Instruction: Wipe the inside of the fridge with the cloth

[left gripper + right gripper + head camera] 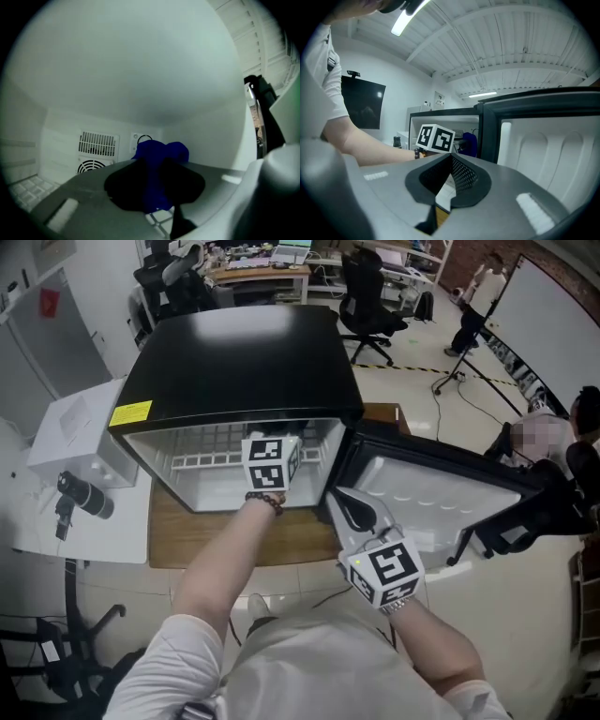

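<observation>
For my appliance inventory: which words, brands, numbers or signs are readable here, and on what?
No text is readable in any view.
Yellow label on the fridge top: print too small to read.
Marker cubes: black-and-white patterns, no letters.
Red tag, far left: blurred.

cloth (159,157) inside fridge (244,362), door (427,488) at right

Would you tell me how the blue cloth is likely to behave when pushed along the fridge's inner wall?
The blue cloth looks floppy: it bulges in soft folds past the jaws pinching it. It is probably light, since the bunch stands up unsupported. Pressed on the fridge's inner wall, it should flatten and conform rather than slip.
</observation>
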A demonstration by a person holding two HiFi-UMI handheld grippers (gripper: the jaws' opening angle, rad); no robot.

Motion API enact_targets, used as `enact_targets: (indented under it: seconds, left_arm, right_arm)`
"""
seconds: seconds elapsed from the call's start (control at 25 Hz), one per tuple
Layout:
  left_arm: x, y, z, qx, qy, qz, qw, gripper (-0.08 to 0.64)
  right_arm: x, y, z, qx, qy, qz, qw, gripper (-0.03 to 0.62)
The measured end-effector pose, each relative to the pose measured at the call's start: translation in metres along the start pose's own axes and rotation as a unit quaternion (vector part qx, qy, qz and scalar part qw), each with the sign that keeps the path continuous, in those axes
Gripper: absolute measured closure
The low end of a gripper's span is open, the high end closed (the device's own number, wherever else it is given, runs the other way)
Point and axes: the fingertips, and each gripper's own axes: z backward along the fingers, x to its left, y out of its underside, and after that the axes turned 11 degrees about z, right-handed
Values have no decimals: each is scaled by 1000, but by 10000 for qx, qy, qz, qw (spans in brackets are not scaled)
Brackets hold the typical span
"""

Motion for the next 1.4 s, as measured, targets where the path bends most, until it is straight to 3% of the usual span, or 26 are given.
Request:
enact_targets:
  seconds: [0.24, 0.4, 0.72, 0.92, 1.16, 1.4]
  left_arm:
    - [-7, -4, 58, 40, 230, -72, 9997, 459]
    - [-13, -7, 99, 78, 557, -166, 9983, 459]
    - [-19, 0, 181, 359, 1490, -264, 9878, 453]
    - [0, 4, 212, 568, 1691, -291, 9835, 445]
    - [12, 9, 244, 826, 2097, -70, 9742, 443]
    - [21, 20, 263, 1035, 2274, 187, 9681, 444]
  right_arm:
    - [8, -11, -8, -51, -90, 39, 9999, 567]
    - [16, -13, -24, -24, -279, 147, 9995, 509]
    - [50, 2, -58, 120, -1115, 219, 9934, 434]
    - [86, 13, -76, 239, -1725, 612, 9828, 387]
    - [136, 7, -85, -50, -2550, 1040, 9613, 377]
    - [171, 10, -96, -88, -3001, 1272, 9454, 380]
